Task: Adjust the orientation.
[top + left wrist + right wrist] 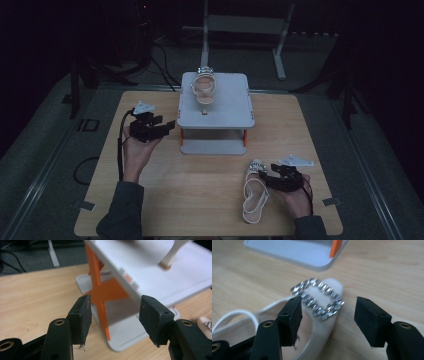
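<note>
A white two-tier stand [225, 107] with orange struts [100, 290] stands at the back middle of the wooden table. One white sandal [205, 87] rests on its top shelf, and its heel [170, 257] shows in the left gripper view. A second white sandal [255, 195] with a sparkling buckle [318, 298] lies on the table at the front right. My right gripper [263, 176] [329, 312] is open, its jaws on either side of that sandal's toe without pressing it. My left gripper [170, 125] [116, 310] is open and empty, just left of the stand.
The stand's lower shelf [125, 332] lies close ahead of my left jaws. The toe of the table sandal [205, 322] shows past the stand's corner. Behind the table a metal frame [245, 25] and cables [165, 55] sit on the dark floor.
</note>
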{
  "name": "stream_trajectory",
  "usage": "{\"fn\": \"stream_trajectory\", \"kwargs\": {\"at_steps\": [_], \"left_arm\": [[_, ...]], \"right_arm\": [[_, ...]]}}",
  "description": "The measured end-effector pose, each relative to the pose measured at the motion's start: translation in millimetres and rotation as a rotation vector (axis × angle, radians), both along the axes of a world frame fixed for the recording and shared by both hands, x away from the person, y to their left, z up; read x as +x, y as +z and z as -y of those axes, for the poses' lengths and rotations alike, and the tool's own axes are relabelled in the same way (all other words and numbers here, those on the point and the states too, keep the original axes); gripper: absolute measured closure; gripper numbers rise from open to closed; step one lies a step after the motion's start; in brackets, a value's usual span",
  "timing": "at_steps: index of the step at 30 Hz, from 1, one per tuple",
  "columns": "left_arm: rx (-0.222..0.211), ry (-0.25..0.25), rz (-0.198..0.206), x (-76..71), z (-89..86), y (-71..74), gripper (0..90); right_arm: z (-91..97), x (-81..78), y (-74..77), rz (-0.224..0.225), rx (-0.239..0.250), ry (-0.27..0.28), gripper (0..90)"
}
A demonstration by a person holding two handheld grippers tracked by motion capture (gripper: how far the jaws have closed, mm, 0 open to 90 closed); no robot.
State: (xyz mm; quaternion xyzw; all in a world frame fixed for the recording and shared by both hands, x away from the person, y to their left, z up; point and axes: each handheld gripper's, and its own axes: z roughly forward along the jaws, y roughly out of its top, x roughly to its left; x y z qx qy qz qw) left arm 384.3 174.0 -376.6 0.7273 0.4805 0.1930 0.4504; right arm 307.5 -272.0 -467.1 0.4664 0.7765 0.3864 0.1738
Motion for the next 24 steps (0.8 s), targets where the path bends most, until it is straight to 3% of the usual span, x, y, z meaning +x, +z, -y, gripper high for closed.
{"fn": "stream_trajectory", "kwargs": {"at_steps": [4, 7, 13, 24], "left_arm": [[-0.015, 0.021, -0.021, -5.2, -2.8, -11.7, 42.8], [-0.046, 0.025, -0.018, -9.8, -1.8, -18.2, 42.8], [-0.054, 0.021, -0.022, -14.5, 1.9, -27.7, 42.5], [-0.031, 0.012, -0.053, -24.0, 0.9, -46.0, 42.3]], "right_arm": [[-5.1, -2.5, -7.3, -0.019, -0.037, 0.020, 39.4], [-6.3, -1.2, -10.0, -0.033, -0.038, 0.013, 41.4], [-4.7, 0.8, -11.0, -0.032, -0.051, -0.012, 44.7], [-1.0, 7.4, -9.2, -0.023, -0.066, -0.032, 50.6]]}}
